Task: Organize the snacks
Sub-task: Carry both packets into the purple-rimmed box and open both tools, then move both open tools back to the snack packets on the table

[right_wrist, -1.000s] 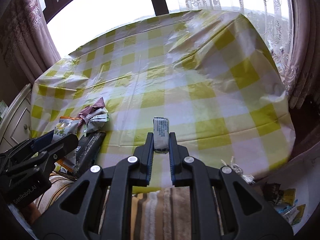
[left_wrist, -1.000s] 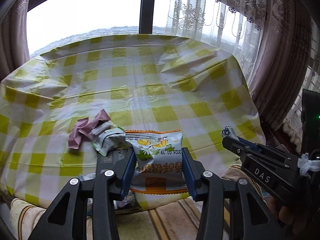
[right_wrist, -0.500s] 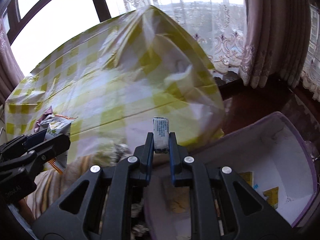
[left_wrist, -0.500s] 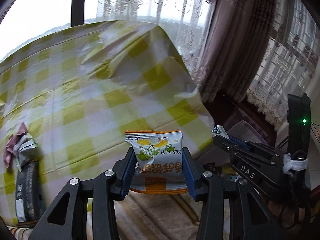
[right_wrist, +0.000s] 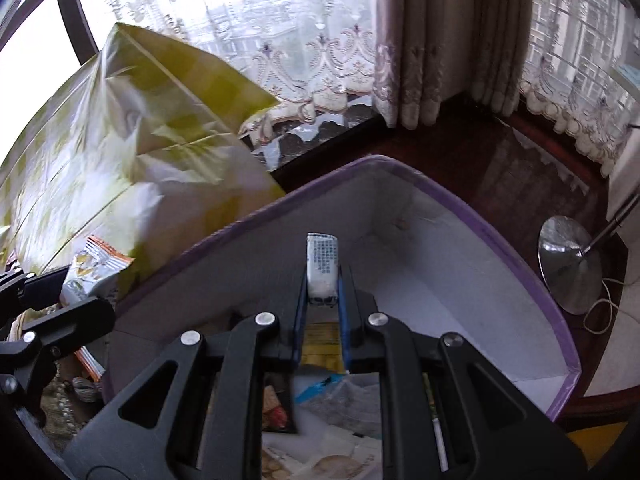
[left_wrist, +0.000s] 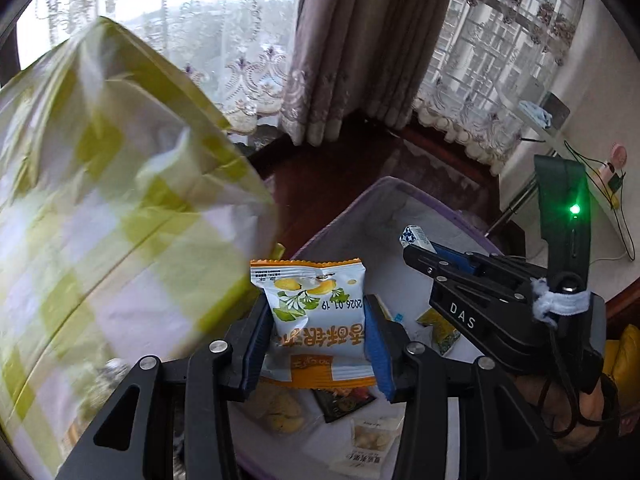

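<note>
A second ago both my cameras looked across the yellow-checked tablecloth [left_wrist: 120, 208], with a few snacks lying at its near edge. I have since swung away to the right, and the cloth's corner now hangs at the left of both views. My left gripper [left_wrist: 318, 332] stays clamped on the orange-and-white snack packet [left_wrist: 316, 312], held over the near corner of the purple-rimmed storage box [right_wrist: 500, 248] on the floor. To its right, my right gripper [right_wrist: 323, 300] is pinched tight on a slim white wrapped bar [right_wrist: 322, 268], poised above the box's pale interior. Several packets already lie on the bottom. Both snacks look ready to drop in, I judge.
</note>
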`<state>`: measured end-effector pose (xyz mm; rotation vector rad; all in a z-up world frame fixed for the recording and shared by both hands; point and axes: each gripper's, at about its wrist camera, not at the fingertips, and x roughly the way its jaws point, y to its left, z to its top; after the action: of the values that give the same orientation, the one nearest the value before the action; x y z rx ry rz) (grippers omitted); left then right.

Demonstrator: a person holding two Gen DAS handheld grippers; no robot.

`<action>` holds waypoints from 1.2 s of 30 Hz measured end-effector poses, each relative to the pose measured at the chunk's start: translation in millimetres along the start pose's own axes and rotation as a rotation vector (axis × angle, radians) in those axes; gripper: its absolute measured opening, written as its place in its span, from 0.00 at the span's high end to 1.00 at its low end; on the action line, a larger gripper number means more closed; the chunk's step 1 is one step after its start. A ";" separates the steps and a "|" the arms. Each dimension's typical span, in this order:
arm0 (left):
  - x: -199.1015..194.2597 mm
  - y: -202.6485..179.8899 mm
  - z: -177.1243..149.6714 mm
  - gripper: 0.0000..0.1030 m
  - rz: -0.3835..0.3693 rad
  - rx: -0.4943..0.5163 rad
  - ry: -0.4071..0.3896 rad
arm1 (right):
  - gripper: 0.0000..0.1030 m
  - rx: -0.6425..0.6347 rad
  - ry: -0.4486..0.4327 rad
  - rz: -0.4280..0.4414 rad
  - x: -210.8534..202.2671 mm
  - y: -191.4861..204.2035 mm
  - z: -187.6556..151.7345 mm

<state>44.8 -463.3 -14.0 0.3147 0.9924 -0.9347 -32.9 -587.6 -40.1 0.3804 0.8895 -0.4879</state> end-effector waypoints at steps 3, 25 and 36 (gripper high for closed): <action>14.7 -8.6 8.6 0.56 -0.015 0.020 0.006 | 0.84 0.020 -0.003 -0.012 -1.9 -11.1 2.2; 11.9 2.8 17.0 0.53 -0.067 -0.063 -0.081 | 0.53 0.026 -0.005 -0.002 -12.2 -9.3 4.6; -40.8 43.5 -5.5 0.53 -0.002 -0.156 -0.198 | 0.45 -0.067 -0.023 0.048 -32.5 38.9 6.3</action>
<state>67.5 -412.9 9.1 0.0882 0.8767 -0.8671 -24.7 -550.7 -5.7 0.3341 0.8704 -0.4167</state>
